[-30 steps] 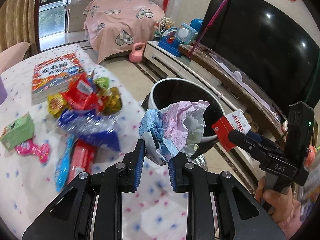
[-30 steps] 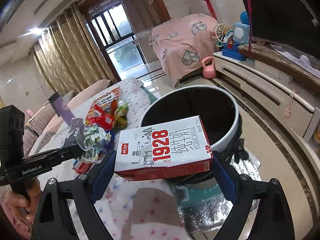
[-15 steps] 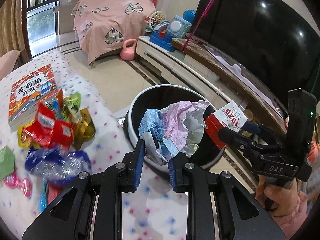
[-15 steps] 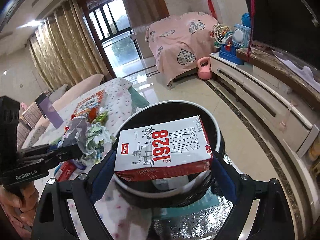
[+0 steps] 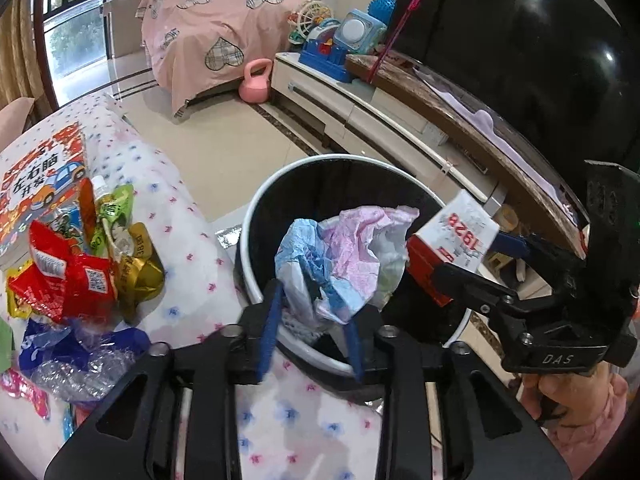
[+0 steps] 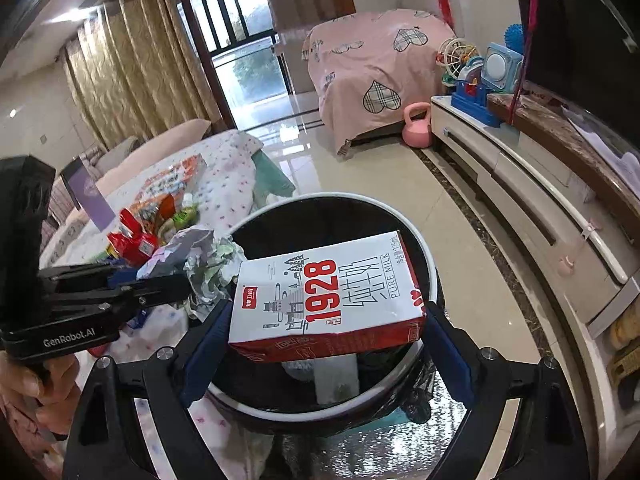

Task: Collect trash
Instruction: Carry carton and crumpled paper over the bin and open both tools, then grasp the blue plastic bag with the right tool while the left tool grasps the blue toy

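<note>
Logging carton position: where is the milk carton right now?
Clamped in the right gripper, the milk carton hangs over the open bin, beside the crumpled paper.

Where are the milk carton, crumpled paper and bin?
milk carton point(image 6: 326, 296), right wrist view, white printed face.
crumpled paper point(image 5: 344, 260), left wrist view, pink middle.
bin point(image 5: 256, 216), left wrist view, white rim.

Looking like a home living room. Big dark TV point(image 5: 520, 60) is sitting over a long low white TV cabinet point(image 6: 532, 184); everything else is placing off that cabinet. Kids' toys point(image 6: 480, 80) are sitting on its far end, a pink kettlebell point(image 6: 418, 124) is standing on the tile floor just beside that end. Furniture under a pink heart-print cover point(image 6: 372, 76) is sitting beyond it. Gold curtains point(image 6: 128, 64) and a balcony door point(image 6: 248, 56) are showing across the room from the cabinet.
</note>
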### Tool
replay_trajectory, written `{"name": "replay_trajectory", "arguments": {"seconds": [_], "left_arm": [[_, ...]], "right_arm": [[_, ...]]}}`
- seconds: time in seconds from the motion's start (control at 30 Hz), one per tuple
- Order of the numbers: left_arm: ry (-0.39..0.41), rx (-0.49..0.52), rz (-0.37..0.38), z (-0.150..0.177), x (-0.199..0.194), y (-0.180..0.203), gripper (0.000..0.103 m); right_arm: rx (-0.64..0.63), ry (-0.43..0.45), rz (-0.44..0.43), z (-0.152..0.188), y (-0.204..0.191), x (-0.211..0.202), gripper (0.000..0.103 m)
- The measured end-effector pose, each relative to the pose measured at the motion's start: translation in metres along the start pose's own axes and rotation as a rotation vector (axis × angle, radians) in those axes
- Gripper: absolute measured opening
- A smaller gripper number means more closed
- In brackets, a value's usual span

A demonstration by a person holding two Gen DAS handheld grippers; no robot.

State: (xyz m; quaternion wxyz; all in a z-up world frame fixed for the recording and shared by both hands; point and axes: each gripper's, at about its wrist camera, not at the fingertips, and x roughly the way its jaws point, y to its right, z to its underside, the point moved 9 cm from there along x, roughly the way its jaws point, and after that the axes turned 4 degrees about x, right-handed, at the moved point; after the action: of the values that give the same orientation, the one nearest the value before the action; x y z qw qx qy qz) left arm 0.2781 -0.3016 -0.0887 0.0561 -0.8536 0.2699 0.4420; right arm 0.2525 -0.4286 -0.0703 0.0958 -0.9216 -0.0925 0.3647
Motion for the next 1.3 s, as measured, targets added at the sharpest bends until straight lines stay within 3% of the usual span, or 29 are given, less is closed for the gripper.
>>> {"name": "replay_trajectory", "arguments": {"seconds": [0.03, 0.1, 0.13, 0.37, 0.6, 1.3], "left_arm": [[-0.001, 0.002, -0.003, -0.001, 0.001, 0.001, 0.04], [0.0, 0.0, -0.011, -0.001, 0.0, -0.001, 0.06], [0.006, -0.004, -0.011, -0.001, -0.002, -0.002, 0.062], [0.022, -0.042, -0.003, 0.009, -0.017, -0.011, 0.064], [0.034, -0.082, 0.003, 0.042, -0.043, -0.017, 0.067], [0.085, -0.279, -0.09, 0.14, -0.121, -0.109, 0.068]], "right_arm": [[-0.002, -0.005, -0.001, 0.0, 0.001, 0.002, 0.092], [-0.004, -0.015, -0.01, 0.0, 0.001, 0.005, 0.093], [-0.004, -0.018, -0.014, 0.0, 0.002, 0.006, 0.094], [0.028, -0.003, -0.014, 0.005, 0.006, -0.002, 0.096], [0.088, 0.028, -0.048, 0.018, -0.005, -0.02, 0.097], [0.122, -0.001, -0.178, 0.079, -0.098, -0.035, 0.1]]}}
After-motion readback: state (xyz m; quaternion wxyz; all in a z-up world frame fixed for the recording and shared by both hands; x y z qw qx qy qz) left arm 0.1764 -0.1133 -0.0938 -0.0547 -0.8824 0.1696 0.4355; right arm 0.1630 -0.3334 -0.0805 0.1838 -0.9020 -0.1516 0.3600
